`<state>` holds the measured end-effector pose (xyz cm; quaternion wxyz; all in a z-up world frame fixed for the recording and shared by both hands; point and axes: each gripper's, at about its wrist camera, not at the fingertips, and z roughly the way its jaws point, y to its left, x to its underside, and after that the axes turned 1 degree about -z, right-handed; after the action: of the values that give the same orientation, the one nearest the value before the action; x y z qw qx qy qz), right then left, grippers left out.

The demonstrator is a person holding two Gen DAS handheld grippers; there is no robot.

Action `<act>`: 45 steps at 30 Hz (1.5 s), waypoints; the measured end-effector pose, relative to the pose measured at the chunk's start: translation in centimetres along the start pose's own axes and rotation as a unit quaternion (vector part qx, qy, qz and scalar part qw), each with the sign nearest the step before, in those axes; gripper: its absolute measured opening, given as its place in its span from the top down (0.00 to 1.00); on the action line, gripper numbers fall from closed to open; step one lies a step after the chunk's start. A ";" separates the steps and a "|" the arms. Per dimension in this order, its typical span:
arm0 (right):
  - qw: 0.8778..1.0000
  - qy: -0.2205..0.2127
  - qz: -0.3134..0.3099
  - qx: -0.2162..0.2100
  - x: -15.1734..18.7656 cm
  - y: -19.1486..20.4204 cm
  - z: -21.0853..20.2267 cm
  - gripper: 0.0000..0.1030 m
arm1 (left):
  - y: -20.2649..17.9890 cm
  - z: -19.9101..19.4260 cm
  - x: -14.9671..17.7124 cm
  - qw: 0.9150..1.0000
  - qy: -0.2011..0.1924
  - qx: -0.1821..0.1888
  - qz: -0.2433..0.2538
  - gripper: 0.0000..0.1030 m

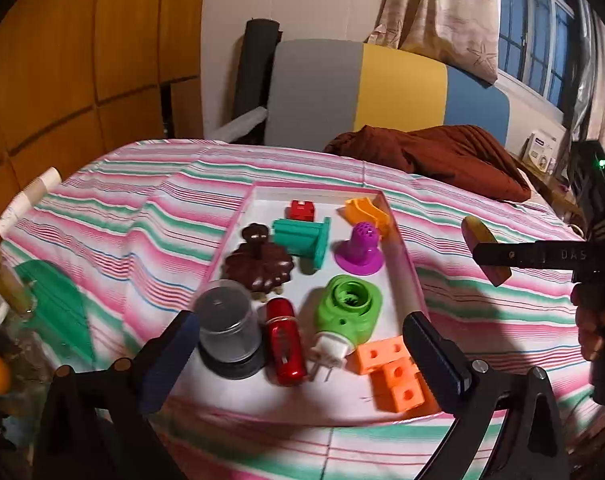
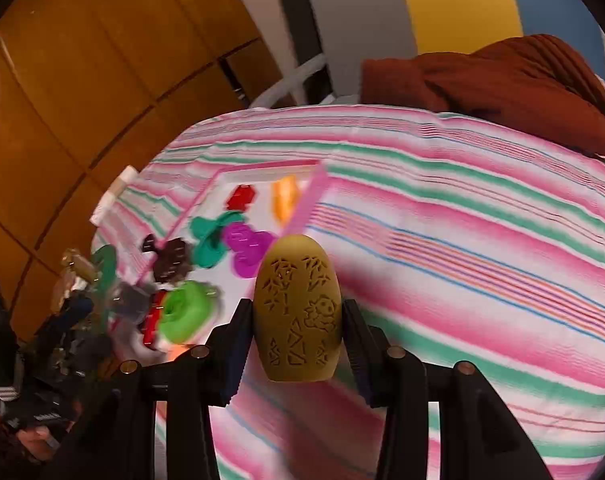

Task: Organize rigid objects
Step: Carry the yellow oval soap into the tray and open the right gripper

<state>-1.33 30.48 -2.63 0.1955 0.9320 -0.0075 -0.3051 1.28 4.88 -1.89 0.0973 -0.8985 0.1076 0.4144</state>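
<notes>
A pink-edged tray (image 1: 402,264) lies on a striped bed cover (image 1: 502,320). The left wrist view shows the toys in it sharply. At the far end sit a red block (image 1: 301,210) and an orange piece (image 1: 367,210). In the middle are a teal piece (image 1: 302,240), a purple cone with holes (image 1: 358,250) and a brown flower-shaped thing (image 1: 258,264). At the near end stand a grey cup on a black base (image 1: 228,330), a shiny red tube (image 1: 285,346), a green plug-in thing with white prongs (image 1: 348,310) and orange cubes with holes (image 1: 394,376).

The left gripper (image 1: 302,344) has its jaws wide apart, with nothing pinched. They sit on either side of the near end of the tray.

The right wrist view is blurry over the tray, but it shows something else up close. The right gripper (image 2: 298,316) is clamped on a gold egg shape (image 2: 298,308) with carved patterns. The egg shape is up above the bed cover, just past the tray's right edge. In the left view it shows only as a thin side-on slice.

A brown blanket (image 1: 442,156) is bunched at the far edge of the bed.
</notes>
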 end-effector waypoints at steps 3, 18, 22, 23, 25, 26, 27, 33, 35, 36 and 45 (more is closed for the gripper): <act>1.000 0.011 -0.008 -0.016 -0.2 2.1 0.7 0.57 | 0.4 -0.6 0.2 1.000 -0.003 0.004 -0.001 0.00; 0.986 0.125 -0.113 -0.005 -3.5 9.6 8.2 0.57 | 2.9 -2.9 1.9 1.000 -0.008 -0.022 -0.001 0.00; 0.983 0.157 -0.096 0.000 -4.5 9.0 10.0 0.57 | 4.0 -3.1 2.1 0.999 -0.006 -0.029 -0.013 0.00; 0.983 0.159 -0.096 0.006 -4.7 8.9 10.4 0.57 | 4.3 -3.1 2.2 0.999 -0.003 -0.029 -0.018 0.00; 0.981 0.158 -0.106 0.028 -5.0 8.9 11.0 0.57 | 4.8 -3.0 2.3 0.999 0.002 -0.030 -0.030 0.00; 0.981 0.156 -0.112 0.037 -5.1 9.0 11.2 0.57 | 4.9 -2.9 2.3 0.999 0.006 -0.031 -0.035 0.00; 0.980 0.151 -0.122 0.051 -5.2 9.1 11.5 0.57 | 5.0 -2.8 2.3 0.999 0.009 -0.032 -0.039 0.00; 0.983 0.137 -0.099 0.068 -4.8 8.1 11.9 0.57 | 4.9 -2.5 2.2 0.998 0.017 -0.047 -0.044 0.00; 0.987 0.128 -0.077 0.055 -4.5 7.6 11.3 0.57 | 4.6 -2.3 2.1 0.998 0.023 -0.051 -0.038 0.00; 0.989 0.121 -0.071 0.048 -4.3 7.5 10.7 0.57 | 4.5 -2.2 2.1 0.998 0.026 -0.052 -0.036 0.00; 0.996 0.061 -0.051 0.043 -2.7 8.2 6.3 0.57 | 3.0 -2.1 2.1 0.998 0.037 -0.054 -0.025 0.00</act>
<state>-6.27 20.97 -2.69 0.1398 0.9555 0.0386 -0.2570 3.30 1.23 -2.39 0.0550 -0.9194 0.0663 0.3839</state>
